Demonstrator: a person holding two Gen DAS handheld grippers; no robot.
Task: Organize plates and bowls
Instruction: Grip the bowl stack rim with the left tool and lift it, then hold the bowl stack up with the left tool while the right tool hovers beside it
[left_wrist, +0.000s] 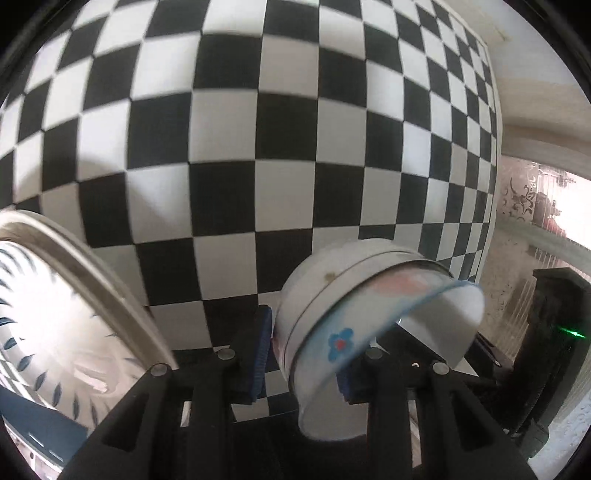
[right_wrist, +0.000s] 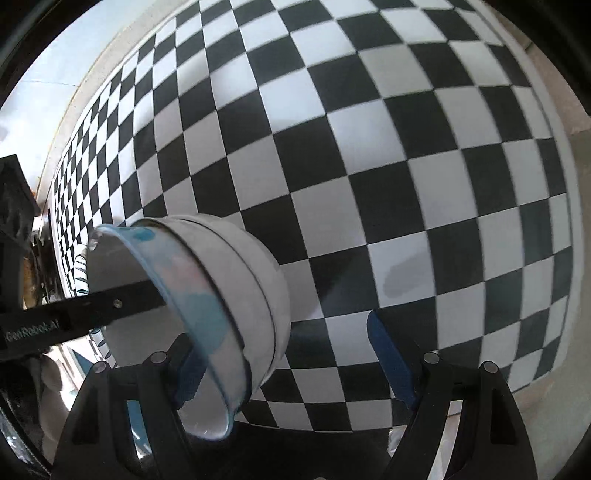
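Observation:
A nested stack of white bowls (left_wrist: 332, 314) with a blue rim and a blue flower is lifted and tilted on its side above the checkered table (left_wrist: 258, 147). My left gripper (left_wrist: 306, 365) straddles the stack's rim, with one blue pad outside and one inside. The same stack shows in the right wrist view (right_wrist: 229, 295). My right gripper (right_wrist: 291, 365) stands wide open with the stack's rim over its left pad; its right pad (right_wrist: 388, 354) is free. A white plate (left_wrist: 48, 321) with blue leaf marks lies at the lower left.
The black and white checkered cloth (right_wrist: 369, 166) covers the table. A black box (left_wrist: 554, 332) with a green light stands past the table's right edge. The left gripper's black arm (right_wrist: 74, 314) crosses the right wrist view.

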